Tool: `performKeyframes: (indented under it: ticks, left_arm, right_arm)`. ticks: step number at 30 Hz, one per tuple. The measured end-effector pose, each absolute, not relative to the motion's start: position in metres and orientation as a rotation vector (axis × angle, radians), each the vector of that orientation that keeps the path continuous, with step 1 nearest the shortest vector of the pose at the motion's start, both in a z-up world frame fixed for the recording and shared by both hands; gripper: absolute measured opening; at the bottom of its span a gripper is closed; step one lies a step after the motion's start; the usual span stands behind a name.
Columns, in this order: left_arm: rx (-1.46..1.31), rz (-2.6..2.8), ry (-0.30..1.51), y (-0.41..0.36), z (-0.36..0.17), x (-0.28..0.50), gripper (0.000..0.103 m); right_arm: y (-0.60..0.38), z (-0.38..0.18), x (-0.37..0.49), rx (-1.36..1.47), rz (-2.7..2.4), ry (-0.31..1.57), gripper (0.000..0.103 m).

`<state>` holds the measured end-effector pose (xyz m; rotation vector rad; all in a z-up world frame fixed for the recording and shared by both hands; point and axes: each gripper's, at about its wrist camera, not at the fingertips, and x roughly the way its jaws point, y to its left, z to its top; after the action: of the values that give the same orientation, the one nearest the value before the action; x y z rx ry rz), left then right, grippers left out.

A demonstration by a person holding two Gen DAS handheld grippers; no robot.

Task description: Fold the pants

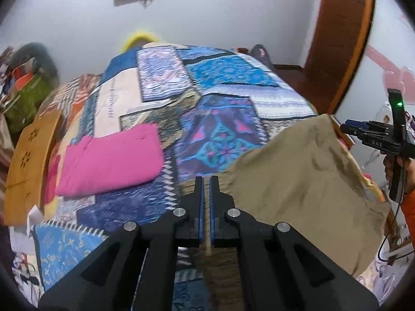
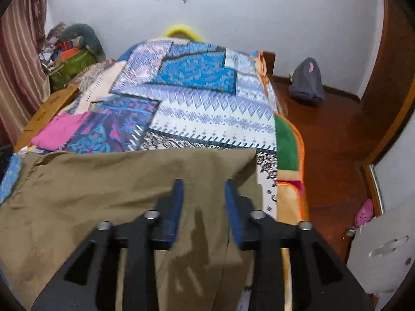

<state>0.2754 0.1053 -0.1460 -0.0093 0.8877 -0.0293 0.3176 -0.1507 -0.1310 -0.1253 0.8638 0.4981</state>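
Khaki pants (image 1: 298,178) lie spread over the near end of a bed covered by a blue patchwork bedspread (image 1: 223,77). Going left to right in the left wrist view: a folded pink garment (image 1: 111,158) rests on the bedspread at the left, apart from the pants; next comes the left gripper (image 1: 206,181), its blue-lined jaws pressed nearly together with a strip of the khaki fabric running between them, pinched at the pants' left edge. From there the cloth stretches away to the right as a broad, wrinkled sheet reaching toward the bed's right side. At the far right edge the right gripper (image 1: 363,129) appears side-on, held by a hand (image 1: 404,171) in an orange sleeve, just beyond the pants' right corner.

In the right wrist view the pants (image 2: 103,194) fill the lower left and centre, their far edge running straight across the bedspread (image 2: 207,114). The right gripper (image 2: 204,184) hovers over the cloth's right portion with its jaws spread apart; fabric shows beneath and between them, but nothing is clamped. Right of the bed lies a wooden floor (image 2: 332,140).
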Motion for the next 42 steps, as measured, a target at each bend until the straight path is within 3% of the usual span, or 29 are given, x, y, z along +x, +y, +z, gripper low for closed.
performKeyframes:
  ticks: [6, 14, 26, 31, 37, 42]
  left_arm:
    - [0.01, -0.108, 0.95, 0.076, -0.154, 0.289, 0.009]
    - [0.065, -0.077, 1.083, 0.07, -0.207, 0.296, 0.011]
    - [0.04, -0.058, 1.032, 0.08, -0.191, 0.285, 0.012]
    - [0.064, -0.089, 0.939, 0.068, -0.154, 0.254, 0.043]
    - [0.031, -0.158, 0.939, 0.043, -0.147, 0.224, 0.049]
    - [0.018, -0.142, 1.0, 0.033, -0.179, 0.213, 0.052]
  right_arm:
    - [-0.151, -0.113, 0.275, -0.076, 0.593, 0.852, 0.034]
    - [-0.129, -0.188, 0.25, -0.109, 0.651, 1.093, 0.035]
    - [-0.196, -0.206, 0.225, -0.106, 0.45, 1.138, 0.033]
    - [-0.19, -0.171, 0.219, 0.003, 0.494, 1.031, 0.033]
    - [-0.145, -0.152, 0.197, -0.016, 0.625, 0.943, 0.034]
    - [-0.12, -0.187, 0.192, -0.023, 0.673, 1.035, 0.034]
